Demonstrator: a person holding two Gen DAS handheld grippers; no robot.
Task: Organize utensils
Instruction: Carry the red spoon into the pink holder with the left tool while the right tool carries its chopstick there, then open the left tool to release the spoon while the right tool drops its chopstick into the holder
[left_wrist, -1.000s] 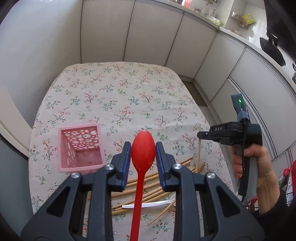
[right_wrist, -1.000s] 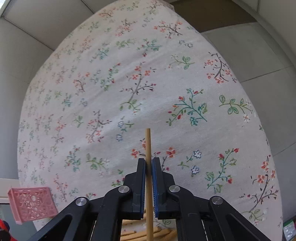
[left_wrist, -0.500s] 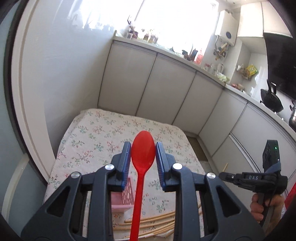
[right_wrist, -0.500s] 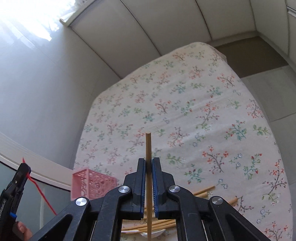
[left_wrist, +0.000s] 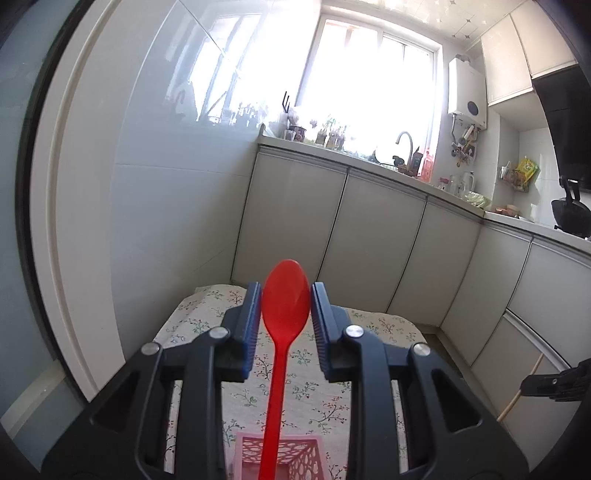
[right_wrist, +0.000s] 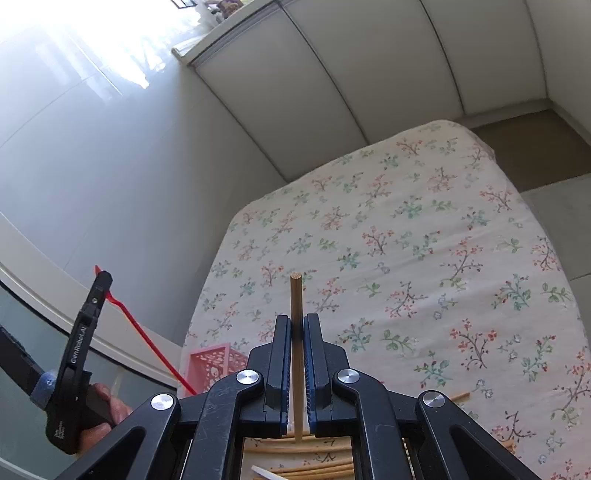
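While both tools are loaded, the step in hand reads as carriage to the holder: neither utensil is yet deposited. The left gripper (left_wrist: 285, 326) clamps a red spoon (left_wrist: 285, 317) by the bowl, pads pressing on either edge, handle hanging down toward the pink perforated basket (left_wrist: 280, 456), which sits at the near edge of that view directly under the spoon. In the right wrist view the same spoon handle slants down to the basket's near corner; whether its tip is already inside the rim cannot be told.

The right gripper (right_wrist: 296, 354) is closed tight on a single wooden chopstick (right_wrist: 296, 295), held roughly upright, its cut end standing clear above the jaws. It hangs over the near part of the floral tablecloth (right_wrist: 424, 229), to the right of the basket and apart from it. Further chopsticks (right_wrist: 303, 454) and a white utensil (right_wrist: 264, 472) lie loose on the cloth beneath it.

Judgement: the spoon goes first. The next move calls for lowering the handle squarely into the basket opening before releasing; the chopstick must then travel left to follow.
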